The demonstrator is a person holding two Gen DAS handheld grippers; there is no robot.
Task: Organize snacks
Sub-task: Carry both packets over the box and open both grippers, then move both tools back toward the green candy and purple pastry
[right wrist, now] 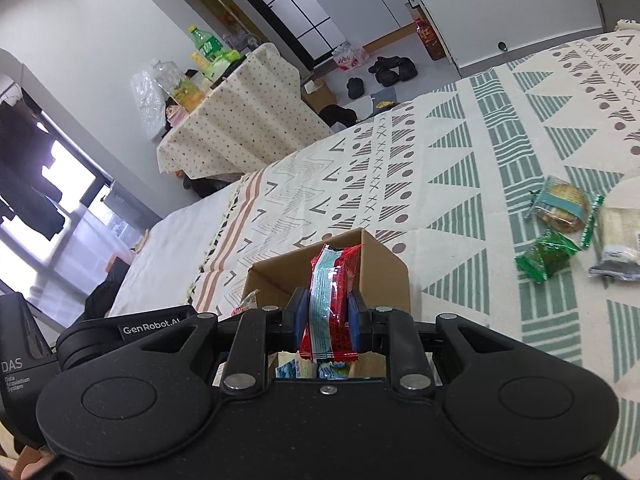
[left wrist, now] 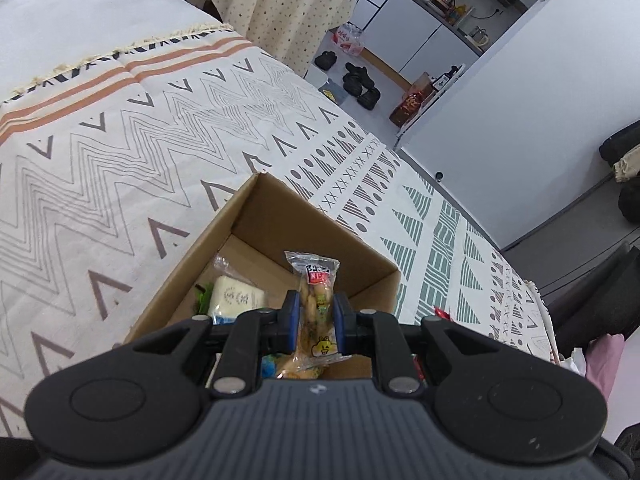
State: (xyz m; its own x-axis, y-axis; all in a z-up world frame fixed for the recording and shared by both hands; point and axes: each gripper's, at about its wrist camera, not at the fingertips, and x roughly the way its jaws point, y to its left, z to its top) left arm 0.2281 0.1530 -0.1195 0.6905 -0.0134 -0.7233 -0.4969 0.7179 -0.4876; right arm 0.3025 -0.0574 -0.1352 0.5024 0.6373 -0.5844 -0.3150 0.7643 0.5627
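Observation:
An open cardboard box (left wrist: pixel 360 252) sits on the patterned cloth. Over it my left gripper (left wrist: pixel 315 320) is shut on a clear snack packet with a red label (left wrist: pixel 316 300), held upright. Inside the box lie a white wrapped snack (left wrist: pixel 236 298) and a green packet (left wrist: pixel 203 294). In the right wrist view my right gripper (right wrist: pixel 329 316) is shut on a red and pale blue snack packet (right wrist: pixel 330 296), just above the same box (right wrist: pixel 384 280). More wrapped snacks show in the box under it.
Loose snacks lie on the cloth at right: a green packet (right wrist: pixel 547 254), a biscuit pack (right wrist: pixel 562 204) and a pale pack (right wrist: pixel 620 232). A small dotted-cloth table (right wrist: pixel 236 120) with bottles stands beyond the bed. Shoes (left wrist: pixel 360 84) lie on the floor.

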